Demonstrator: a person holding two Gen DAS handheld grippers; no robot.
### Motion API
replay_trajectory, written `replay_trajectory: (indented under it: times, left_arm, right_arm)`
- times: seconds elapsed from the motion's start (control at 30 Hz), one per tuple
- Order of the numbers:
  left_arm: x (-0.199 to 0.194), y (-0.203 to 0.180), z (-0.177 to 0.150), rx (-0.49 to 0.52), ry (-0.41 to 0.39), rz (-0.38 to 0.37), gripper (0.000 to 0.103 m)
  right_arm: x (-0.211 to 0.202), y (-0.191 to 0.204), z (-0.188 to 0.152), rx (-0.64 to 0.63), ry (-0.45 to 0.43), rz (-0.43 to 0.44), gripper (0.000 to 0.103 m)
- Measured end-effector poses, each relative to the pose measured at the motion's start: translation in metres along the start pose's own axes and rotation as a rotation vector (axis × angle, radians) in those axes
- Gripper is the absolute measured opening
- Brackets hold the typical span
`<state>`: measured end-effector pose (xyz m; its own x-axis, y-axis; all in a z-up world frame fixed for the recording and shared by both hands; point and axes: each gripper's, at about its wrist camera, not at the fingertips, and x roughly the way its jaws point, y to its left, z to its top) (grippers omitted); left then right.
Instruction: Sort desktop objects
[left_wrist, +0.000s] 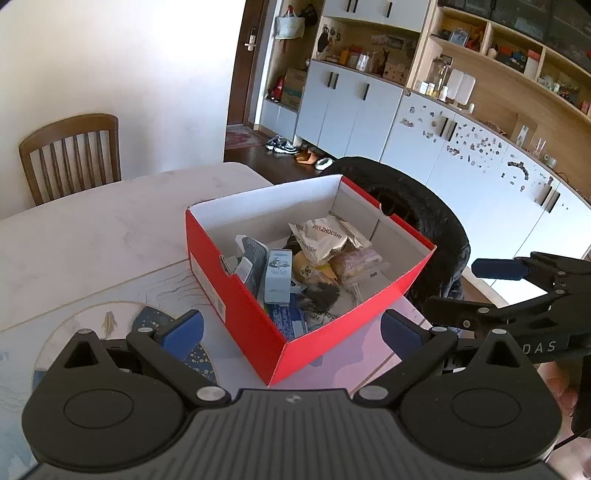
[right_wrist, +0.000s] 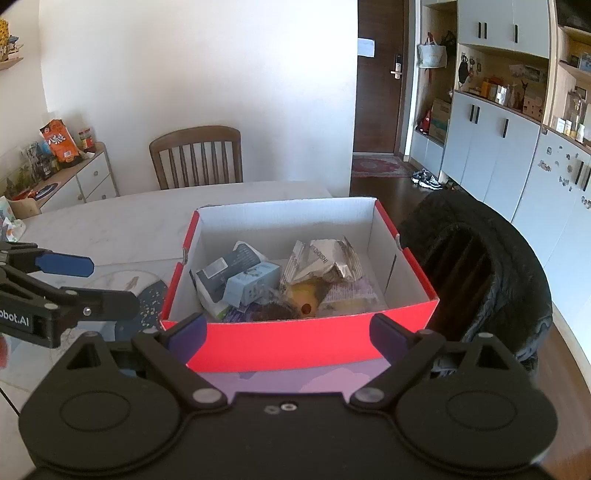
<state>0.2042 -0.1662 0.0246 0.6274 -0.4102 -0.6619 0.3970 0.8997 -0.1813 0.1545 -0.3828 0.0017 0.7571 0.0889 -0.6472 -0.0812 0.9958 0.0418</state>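
The counter (right_wrist: 122, 221) is carrying a red box (right_wrist: 295, 343) near its right edge, and the box is already holding the sorted items: packets (right_wrist: 325, 258), a pale carton (right_wrist: 253, 282) and other small things. Both the left gripper (left_wrist: 291, 328) and the right gripper (right_wrist: 288, 334) are hovering just short of it, jaws spread and gripping nothing. Judging by the otherwise bare counter, sorting is nearing completion.

A pale marble-look table (right_wrist: 122, 218) carries a red cardboard box (right_wrist: 295, 341), open-topped and filled with small packets, standing toward its right edge. Just left of the box lies a printed mat (left_wrist: 88, 321) with a round design and dark blue patch.
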Motion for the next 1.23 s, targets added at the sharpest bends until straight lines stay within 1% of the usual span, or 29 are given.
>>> replay_trajectory:
  times: [0.33, 0.5, 0.63, 0.9, 1.23]
  left_arm:
    - [-0.005, 0.0, -0.004, 0.026, 0.007, 0.042, 0.103]
    - [-0.008, -0.001, -0.005, 0.03, 0.009, 0.037, 0.103]
    - [-0.008, -0.001, -0.008, 0.037, 0.016, 0.052, 0.103]
    - [-0.007, 0.001, -0.013, 0.034, 0.034, 0.041, 0.103]
    - [-0.008, 0.002, -0.014, 0.046, 0.041, 0.028, 0.103]
  right_arm:
    - [-0.003, 0.005, -0.001, -0.004, -0.002, -0.013, 0.095]
    - [-0.002, 0.008, -0.005, -0.001, 0.01, -0.012, 0.095]
    - [-0.001, 0.012, -0.007, -0.005, 0.022, -0.016, 0.095]
    - [0.001, 0.016, -0.01, -0.003, 0.051, -0.015, 0.095]
    - [0.002, 0.018, -0.011, 0.013, 0.065, -0.02, 0.095]
